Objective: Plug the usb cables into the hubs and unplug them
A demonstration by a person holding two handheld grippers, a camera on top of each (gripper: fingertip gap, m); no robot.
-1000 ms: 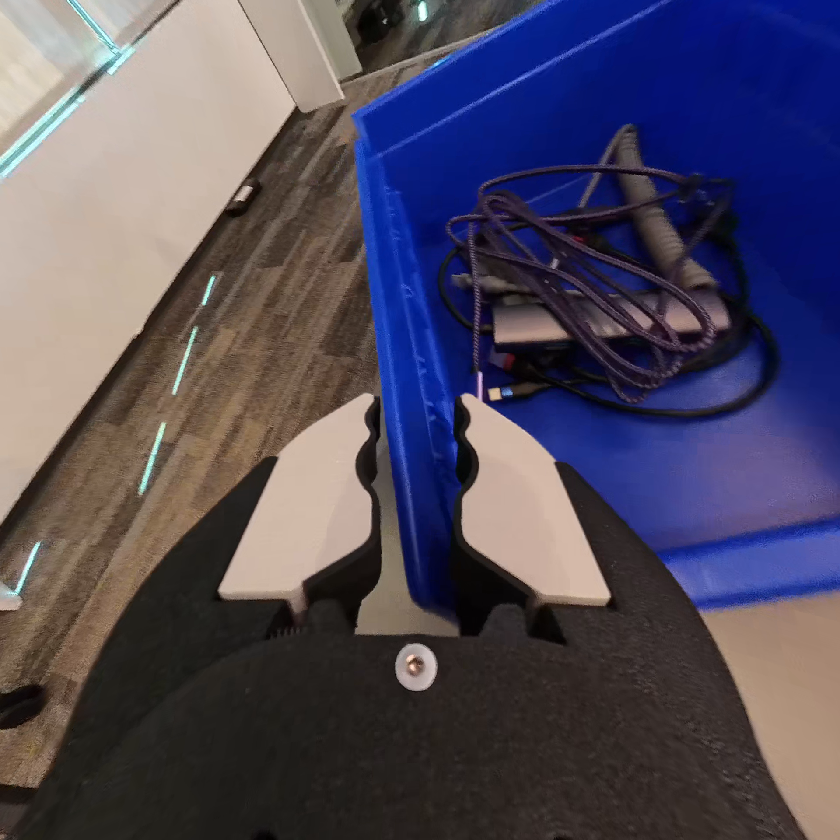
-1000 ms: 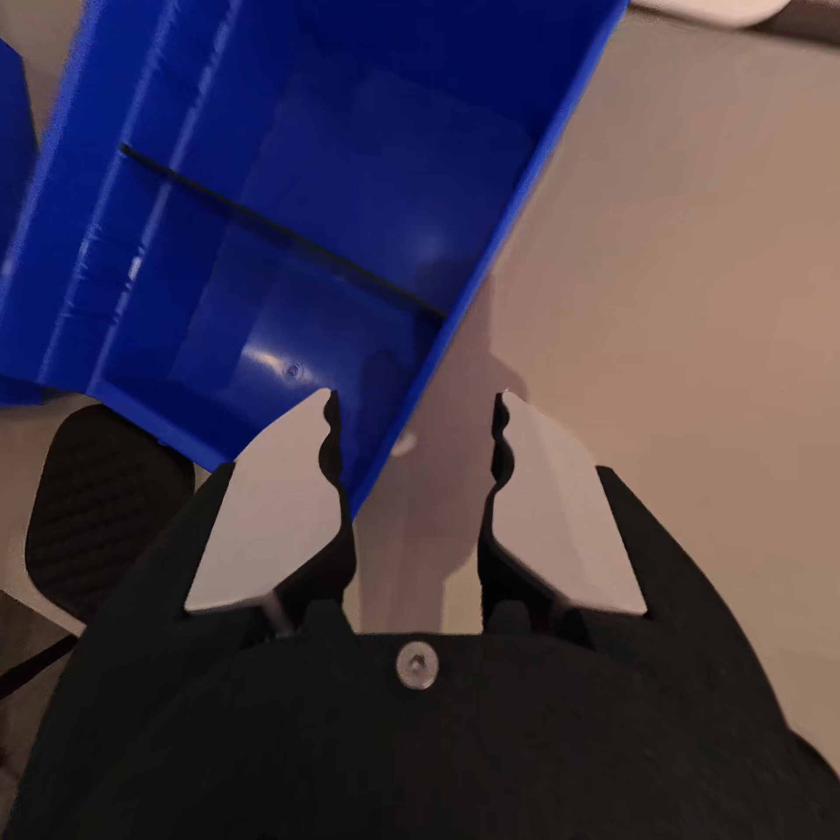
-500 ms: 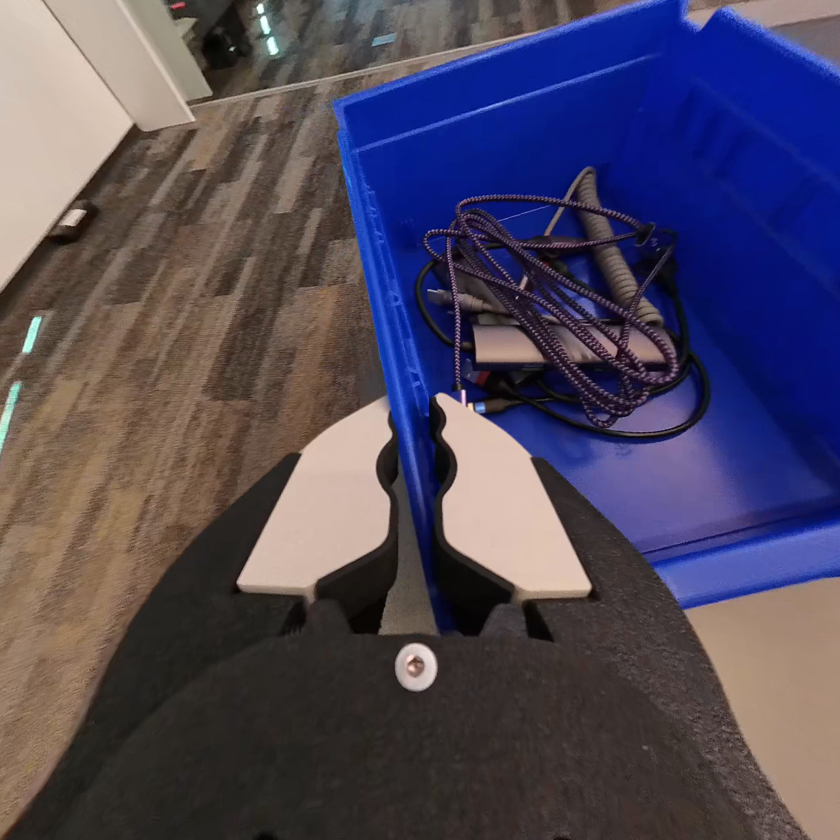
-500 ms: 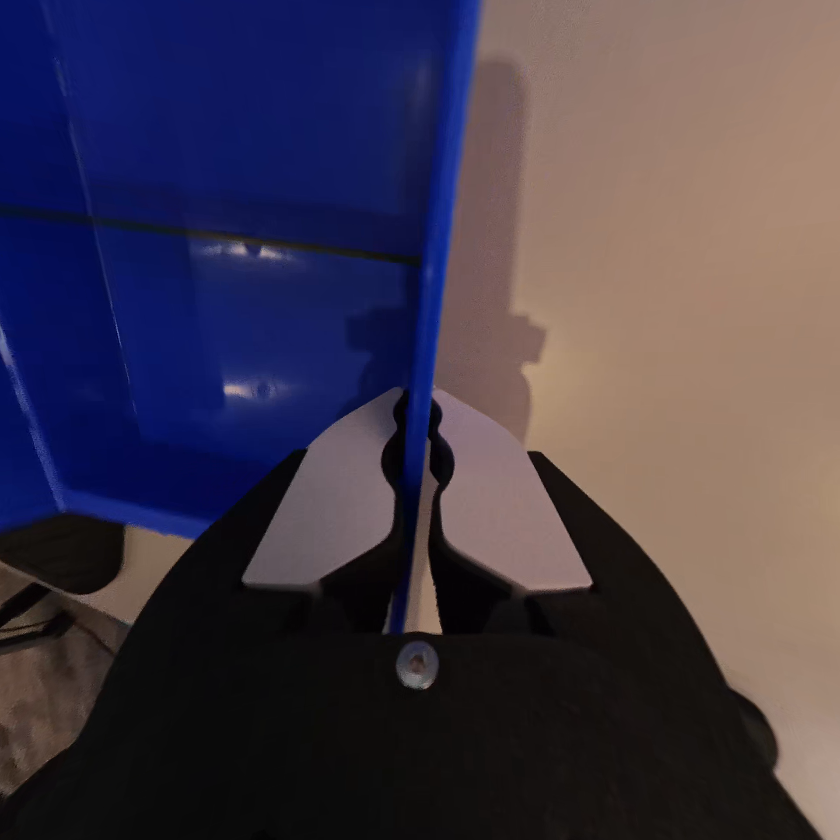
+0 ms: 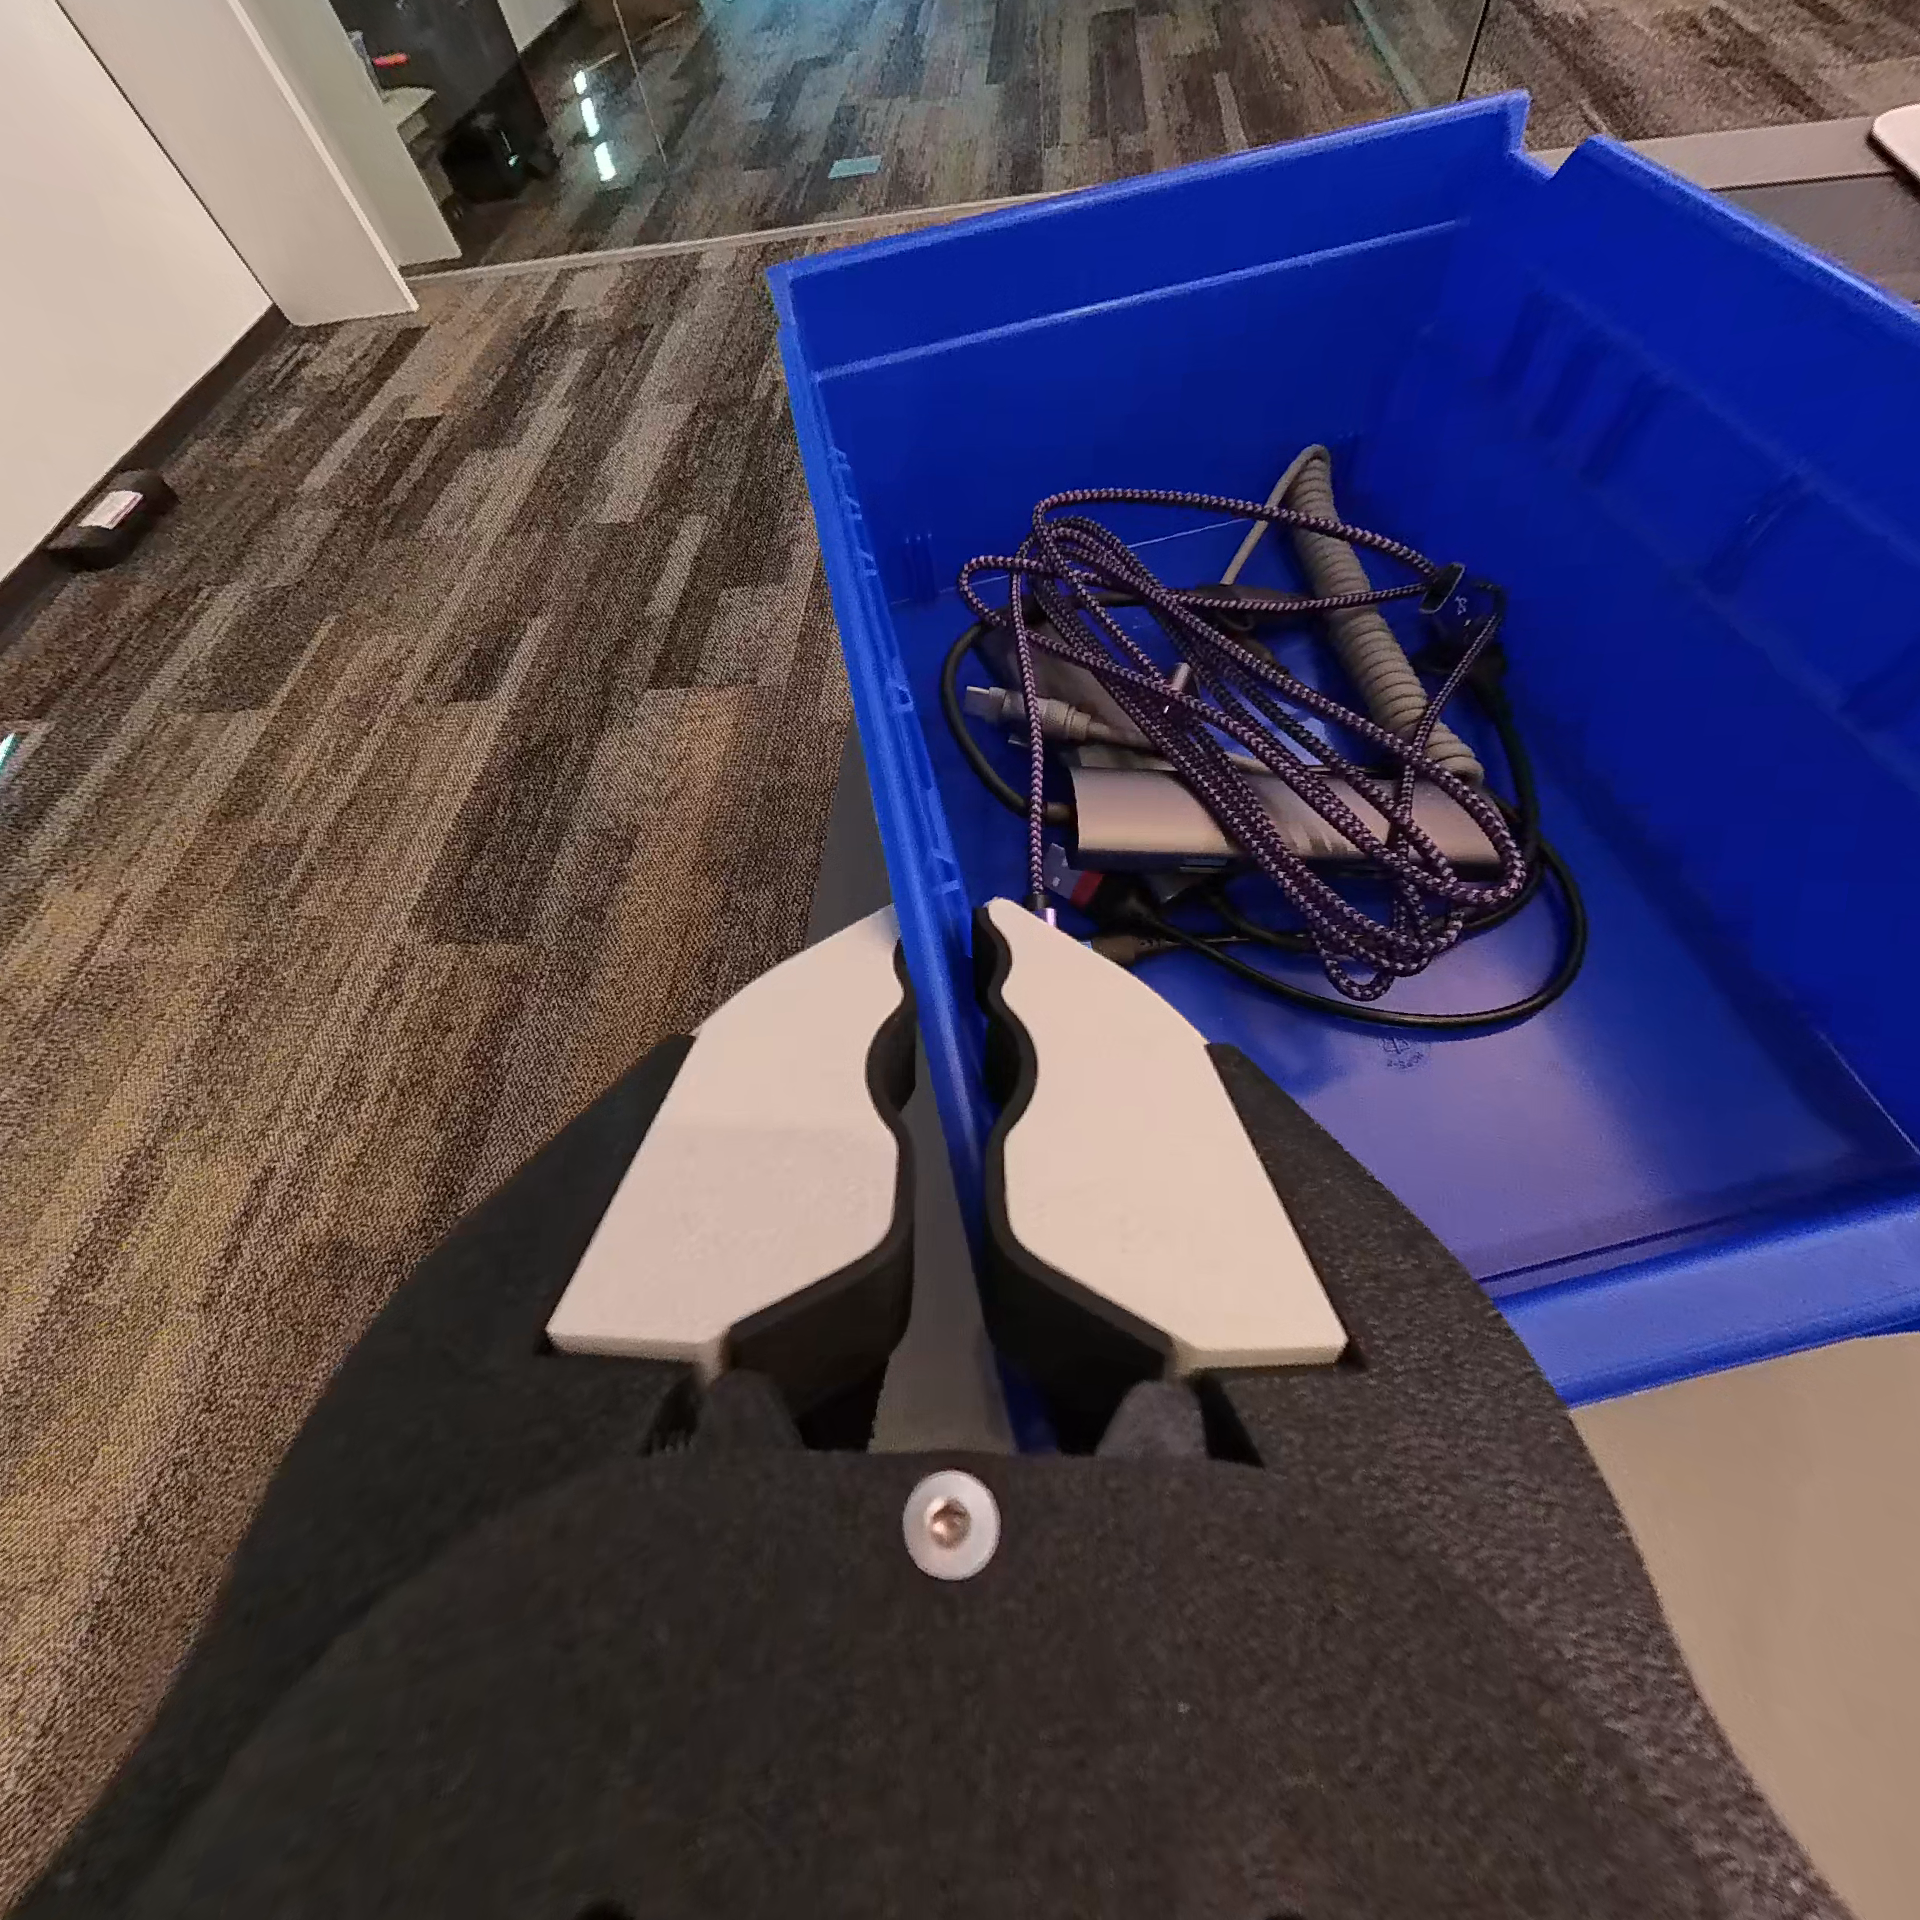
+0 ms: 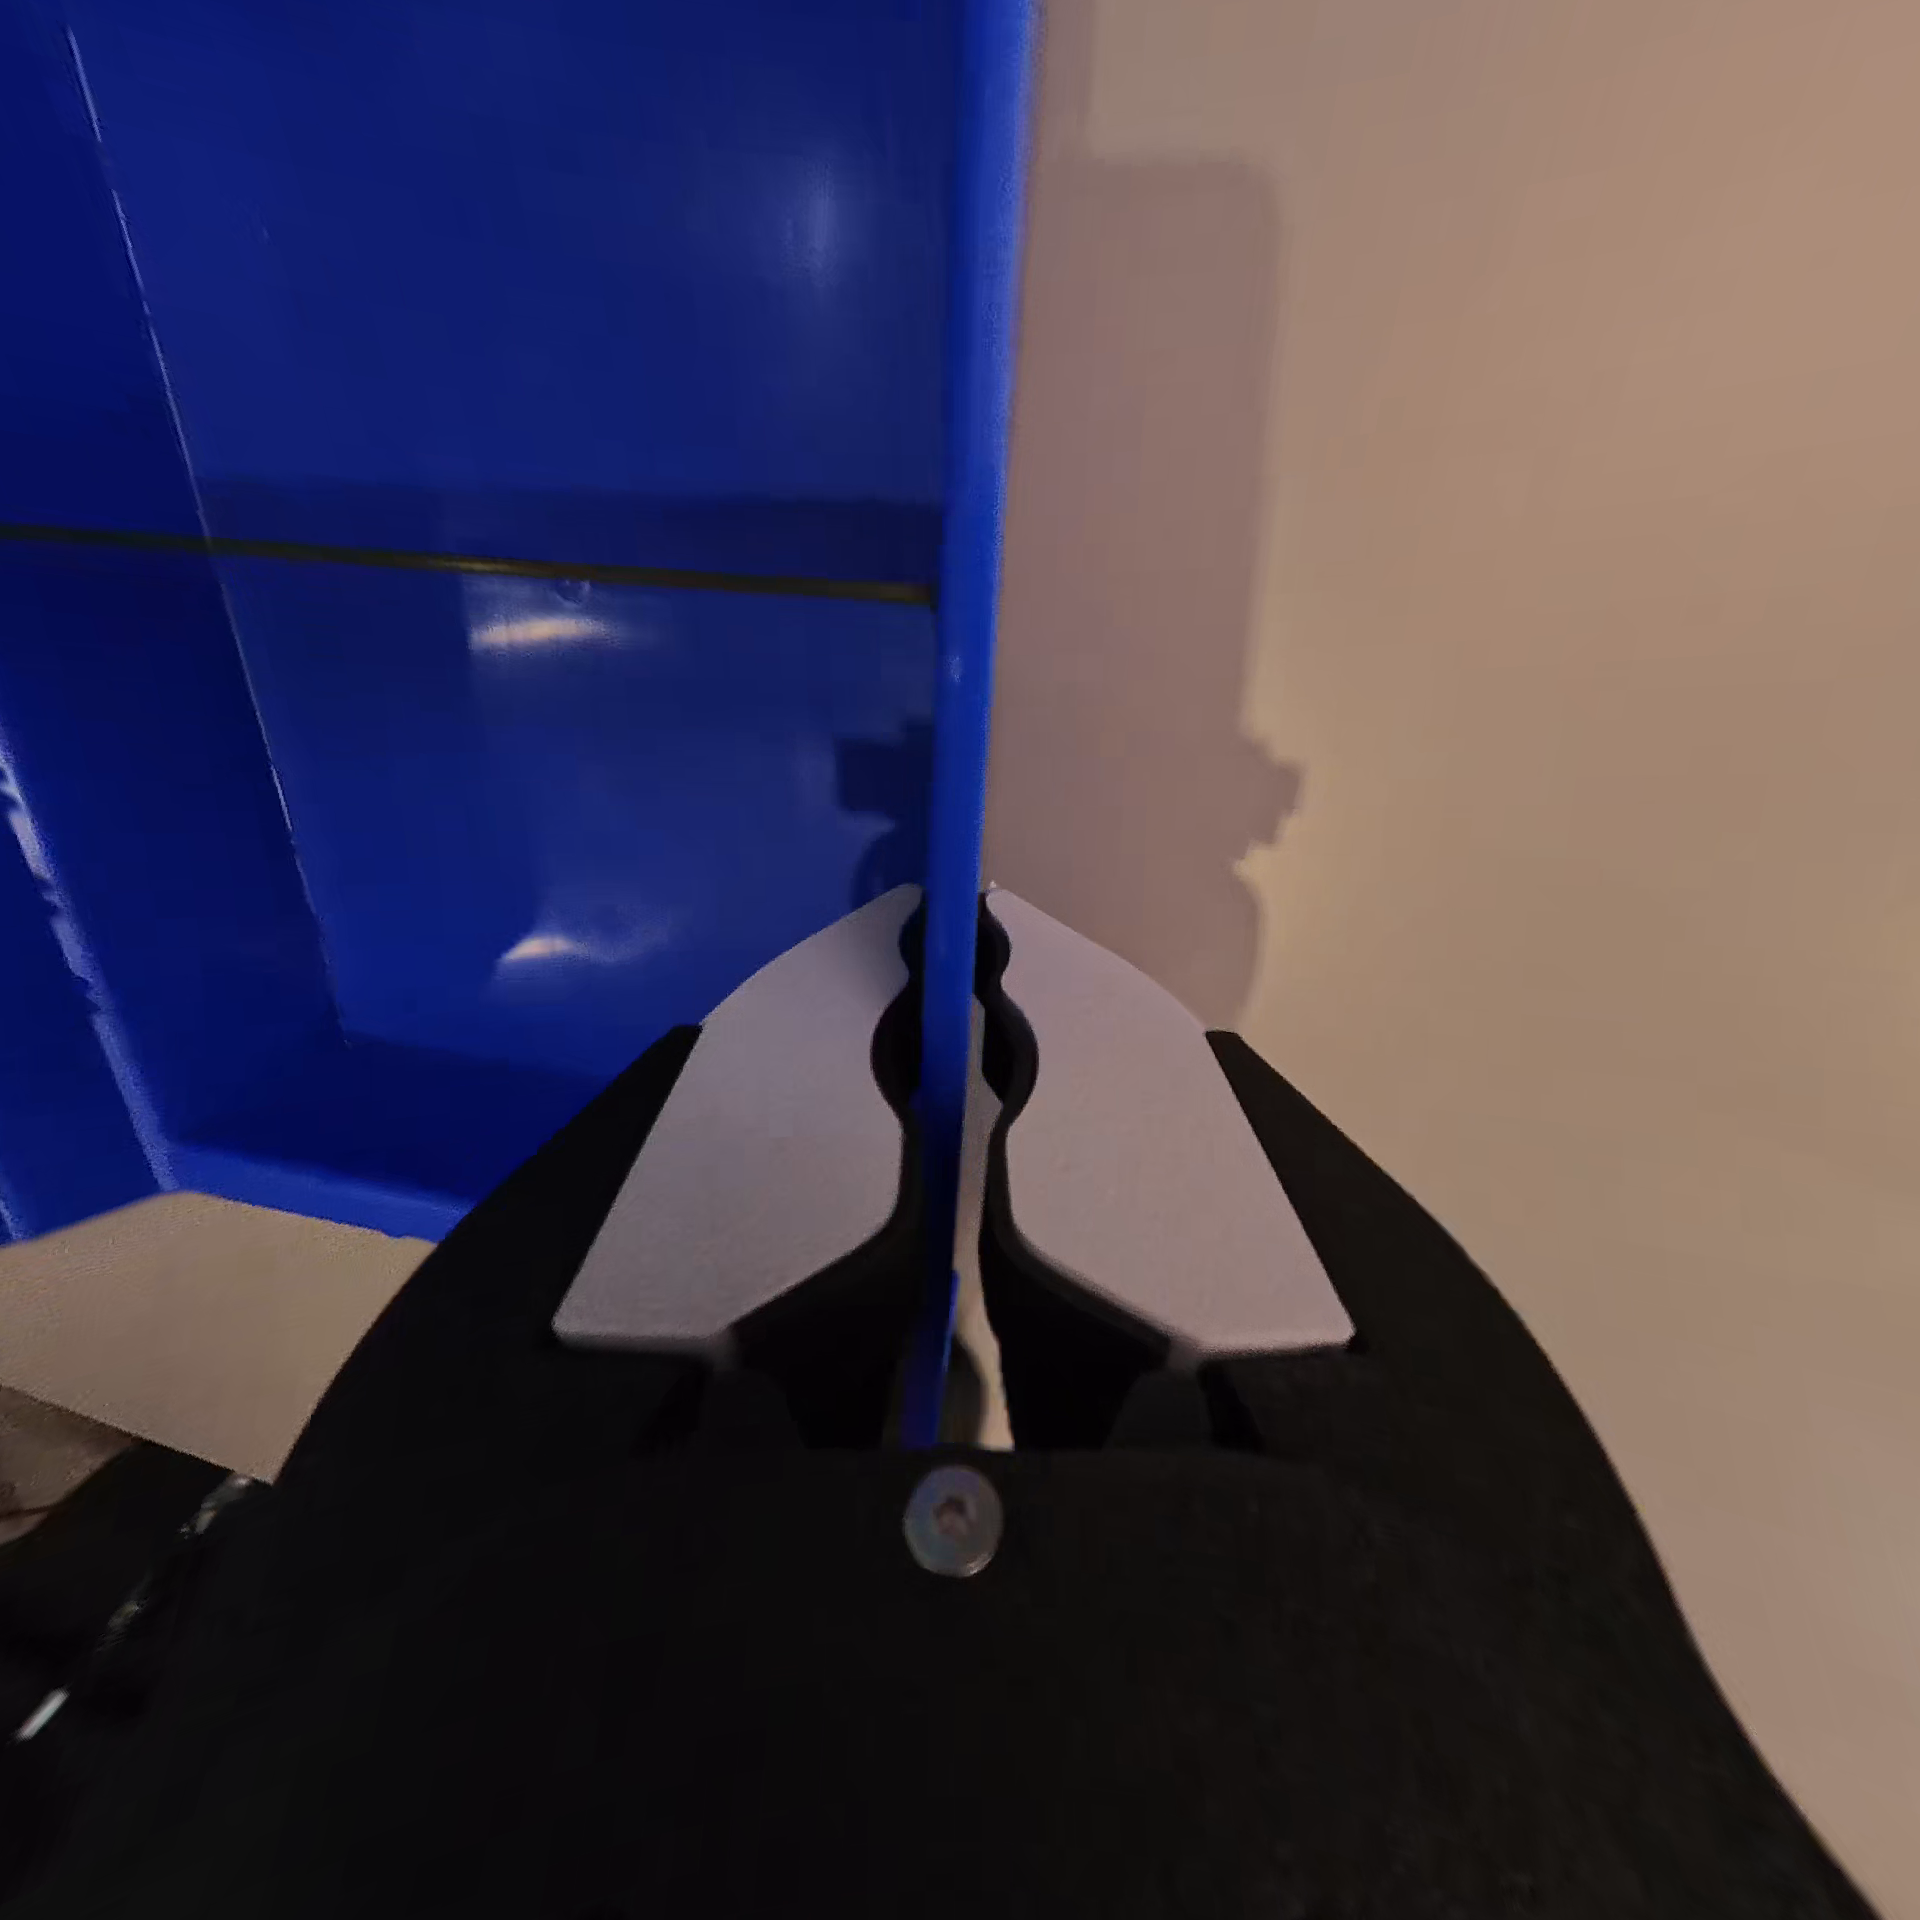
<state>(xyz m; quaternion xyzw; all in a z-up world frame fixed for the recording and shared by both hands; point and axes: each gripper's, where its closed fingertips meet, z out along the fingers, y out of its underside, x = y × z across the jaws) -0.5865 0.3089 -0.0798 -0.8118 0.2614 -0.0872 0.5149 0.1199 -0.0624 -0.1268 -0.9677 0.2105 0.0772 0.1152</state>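
The cables [image 5: 1247, 727], a purple braided one, a grey coiled one and black ones, lie tangled over a grey hub [image 5: 1153, 826] on the floor of the blue bin [image 5: 1621, 436], toward its far end. The left gripper [image 5: 940, 925] is clamped on the bin's left wall, one finger inside, one outside. The right gripper [image 6: 951, 899] pinches a thin blue wall edge [image 6: 971, 520] the same way; whether it is the same bin I cannot tell. Beyond the bin's left wall there is only carpet [image 5: 395, 790] below. The risk, I'd say: uneven pulls tilt the bin, the tangle slides, or a thin wall slips free.
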